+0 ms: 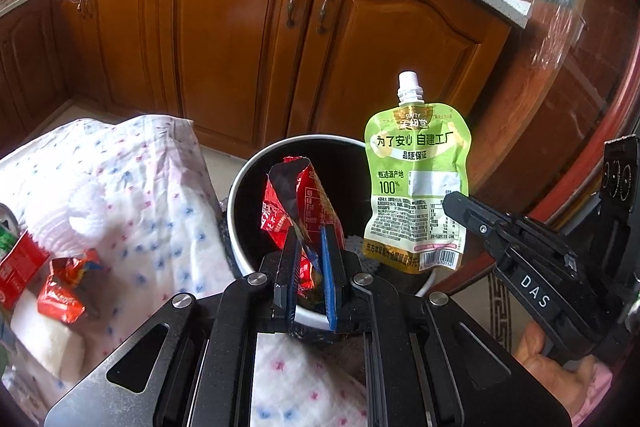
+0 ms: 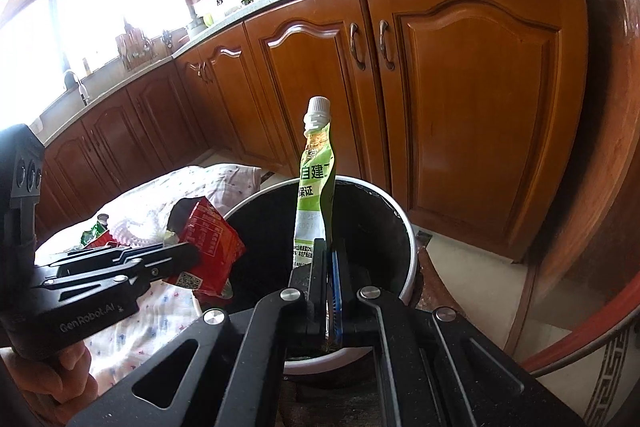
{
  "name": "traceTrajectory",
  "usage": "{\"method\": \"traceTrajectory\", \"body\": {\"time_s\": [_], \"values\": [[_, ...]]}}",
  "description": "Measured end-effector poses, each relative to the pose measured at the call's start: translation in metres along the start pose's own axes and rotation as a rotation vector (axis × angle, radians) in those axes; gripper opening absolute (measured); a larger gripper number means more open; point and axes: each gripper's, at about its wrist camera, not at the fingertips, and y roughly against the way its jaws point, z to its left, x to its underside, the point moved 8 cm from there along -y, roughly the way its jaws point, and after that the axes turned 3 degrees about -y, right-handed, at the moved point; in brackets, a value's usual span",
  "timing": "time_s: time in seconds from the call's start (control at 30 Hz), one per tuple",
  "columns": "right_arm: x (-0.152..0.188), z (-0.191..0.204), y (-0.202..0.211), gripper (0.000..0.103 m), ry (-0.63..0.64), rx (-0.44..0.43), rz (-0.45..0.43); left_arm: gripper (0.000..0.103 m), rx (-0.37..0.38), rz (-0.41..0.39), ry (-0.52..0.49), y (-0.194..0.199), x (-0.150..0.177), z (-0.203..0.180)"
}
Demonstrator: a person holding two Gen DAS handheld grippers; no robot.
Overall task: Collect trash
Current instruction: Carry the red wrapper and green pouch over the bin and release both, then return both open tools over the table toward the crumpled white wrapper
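Left gripper [image 1: 310,247] clamps red wrapper [image 1: 298,203] over bin [image 1: 240,187]; right gripper [image 2: 326,259], seemingly level, pinches upright green pouch [image 2: 314,195].

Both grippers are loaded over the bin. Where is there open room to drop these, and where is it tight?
The trash bin mouth is open dark space below the green pouch. The red wrapper hangs over its left rim. The cloth has bare patches at its middle; its left edge is crowded by a crumpled wrapper.
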Motion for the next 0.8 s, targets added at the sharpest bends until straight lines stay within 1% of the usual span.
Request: {"method": "traceTrajectory", "body": {"time_s": [0.2,0.23,0.3,0.33,0.37,0.4,0.43,0.47,0.5,0.57,0.63,0.7,0.8], "values": [[0.004,-0.003,-0.012,0.003,-0.003,-0.008,0.039,0.010,-0.011,0.034,-0.009,-0.015,0.003,-0.007],[0.003,-0.004,-0.014,0.007,-0.010,-0.011,0.041,0.010,-0.013,0.041,-0.009,-0.017,0.004,-0.007],[0.004,-0.006,-0.016,0.011,-0.023,-0.015,0.044,0.011,-0.020,0.055,-0.007,-0.021,0.004,-0.008],[0.005,-0.007,-0.016,0.021,-0.033,-0.020,0.045,0.012,-0.027,0.059,-0.006,-0.023,0.004,-0.008],[0.005,-0.009,-0.015,0.027,-0.043,-0.027,0.043,0.017,-0.029,0.063,-0.003,-0.023,0.005,-0.008],[0.005,-0.009,-0.013,0.037,-0.049,-0.031,0.039,0.027,-0.028,0.068,0.003,-0.024,0.005,-0.007],[0.006,-0.010,-0.011,0.044,-0.058,-0.038,0.033,0.032,-0.026,0.069,0.009,-0.024,0.006,-0.007],[0.006,-0.010,-0.008,0.046,-0.069,-0.045,0.027,0.040,-0.030,0.067,0.012,-0.023,0.005,-0.005],[0.007,-0.010,-0.007,0.050,-0.078,-0.050,0.024,0.044,-0.033,0.062,0.014,-0.021,0.006,-0.004],[0.009,-0.011,-0.003,0.060,-0.100,-0.067,0.018,0.047,-0.033,0.056,0.018,-0.017,0.007,-0.004],[0.010,-0.011,0.004,0.082,-0.127,-0.083,-0.004,0.051,-0.035,0.053,0.027,-0.013,0.010,-0.001],[0.013,-0.008,0.012,0.087,-0.150,-0.100,-0.026,0.058,-0.045,0.048,0.035,-0.007,0.015,0.003],[0.021,0.001,0.020,0.088,-0.166,-0.133,-0.028,0.063,-0.050,0.031,0.058,0.006,0.025,0.010]]}}
